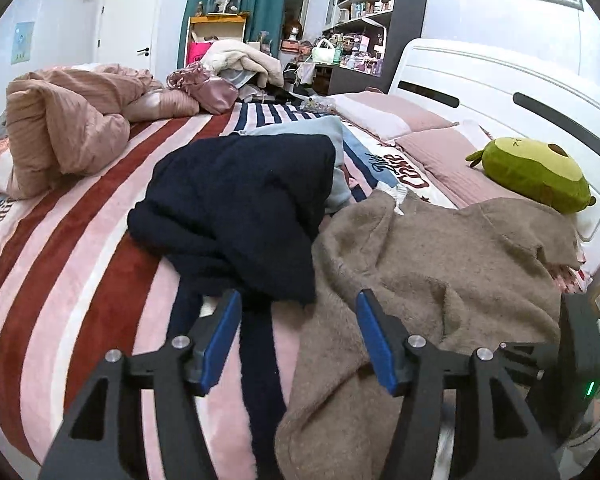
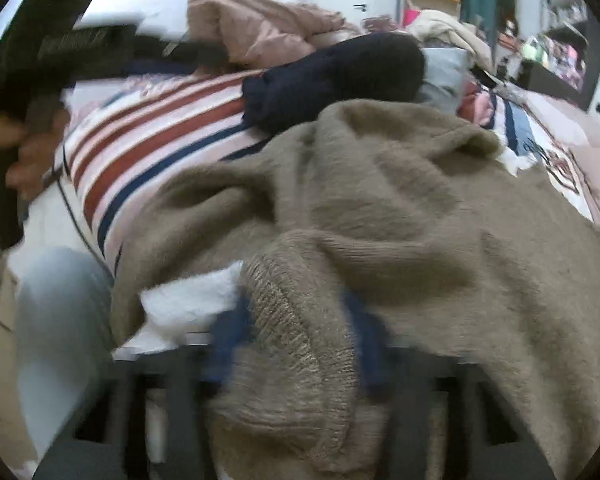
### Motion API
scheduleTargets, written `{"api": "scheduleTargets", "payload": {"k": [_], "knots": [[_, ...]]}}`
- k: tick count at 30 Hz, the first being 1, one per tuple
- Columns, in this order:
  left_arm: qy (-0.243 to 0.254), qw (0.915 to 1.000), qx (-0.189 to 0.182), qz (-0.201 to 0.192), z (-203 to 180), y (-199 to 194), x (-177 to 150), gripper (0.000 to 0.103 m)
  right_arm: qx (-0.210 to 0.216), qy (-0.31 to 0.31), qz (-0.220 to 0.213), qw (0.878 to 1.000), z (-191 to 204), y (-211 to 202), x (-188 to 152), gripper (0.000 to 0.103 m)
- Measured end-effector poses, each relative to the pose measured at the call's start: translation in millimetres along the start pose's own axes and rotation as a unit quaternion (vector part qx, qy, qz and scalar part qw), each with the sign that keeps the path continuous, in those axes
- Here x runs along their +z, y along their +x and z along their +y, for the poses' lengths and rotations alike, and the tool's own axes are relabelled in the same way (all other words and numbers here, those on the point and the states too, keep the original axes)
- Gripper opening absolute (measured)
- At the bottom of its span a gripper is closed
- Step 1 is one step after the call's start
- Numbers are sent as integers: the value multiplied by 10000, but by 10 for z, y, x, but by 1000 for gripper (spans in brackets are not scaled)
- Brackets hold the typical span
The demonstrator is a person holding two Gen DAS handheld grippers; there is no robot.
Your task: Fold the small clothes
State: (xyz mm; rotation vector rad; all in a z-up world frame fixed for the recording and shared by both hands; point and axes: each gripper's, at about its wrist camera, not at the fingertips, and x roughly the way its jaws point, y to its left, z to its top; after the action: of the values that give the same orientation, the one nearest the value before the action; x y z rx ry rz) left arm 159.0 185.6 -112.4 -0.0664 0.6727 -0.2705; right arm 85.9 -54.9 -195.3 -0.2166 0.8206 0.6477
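- The striped bedspread [image 1: 80, 240] carried the brown sweater [image 1: 440, 264], rumpled and fuzzy, lying near the bed's edge just beside a navy garment [image 1: 236, 208].
- The right gripper [image 2: 296, 344] was clamped on the sweater's ribbed hem; that thick bunch could slip loose.
- The left gripper [image 1: 296, 340] stood apart and empty; closing there risked snagging the navy garment too.

Left gripper [image 1: 298, 340] fingers apart, empty; right gripper [image 2: 296, 344] apparently clamped.
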Motion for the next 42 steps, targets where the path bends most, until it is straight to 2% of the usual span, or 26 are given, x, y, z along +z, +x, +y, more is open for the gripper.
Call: {"api": "scheduleTargets", "payload": {"k": [4,6,9,11,12,13,16,17,18,21,25,28,30,34,36,38,42], "knots": [[7,10000,-97,-10,-45,-32,-20,56,549,757,-471,9945,-418,-380,42,14],[46,9999,-107,-4,-80,-34,-19,56,655,1145,-664,9890,-672,-573,25,13],[135,9998,-125,39,-172,6,-1,56,718,1853,-886,9760,-1143,-804,-52,14],[186,9997,-157,82,-234,46,7,58,854,2318,-937,9645,-1443,-936,-223,15],[230,9995,-175,115,-272,78,11,60,762,2475,-934,9614,-1558,-986,-302,18],[267,9994,-189,150,-301,108,10,60,455,2651,-883,9591,-1703,-1029,-411,21],[356,9985,-262,326,-434,244,-1,60,-457,3006,-702,9501,-1972,-1160,-728,21],[376,9982,-290,373,-470,278,-5,60,-577,3091,-695,9467,-2038,-1208,-805,23],[404,9977,-328,430,-511,320,-8,60,-631,3191,-746,9427,-2105,-1272,-875,29],[510,9960,-407,608,-662,465,-3,60,-632,3341,-1120,9337,-2204,-1527,-997,43],[619,9946,-471,683,-833,590,49,60,-581,3059,-1624,9363,-2193,-1833,-828,66],[812,9931,-474,694,-992,714,156,61,-265,2759,-1667,9463,-2100,-1913,-711,72],[969,9919,-409,717,-1079,816,230,61,-176,2570,-1498,9546,-2041,-1800,-629,75],[1327,9867,-166,925,-1254,1215,407,61,-476,2160,-638,9731,-1923,-1310,-596,75],[1437,9837,15,1076,-1281,1431,453,61,-539,2151,-451,9741,-1938,-1159,-638,75],[1523,9797,313,1264,-1268,1711,479,61,-420,2227,-389,9732,-1980,-1057,-710,75],[1547,9727,690,1589,-1163,2122,448,49,-318,2222,-396,9737,-2063,-1003,-746,75]]}}
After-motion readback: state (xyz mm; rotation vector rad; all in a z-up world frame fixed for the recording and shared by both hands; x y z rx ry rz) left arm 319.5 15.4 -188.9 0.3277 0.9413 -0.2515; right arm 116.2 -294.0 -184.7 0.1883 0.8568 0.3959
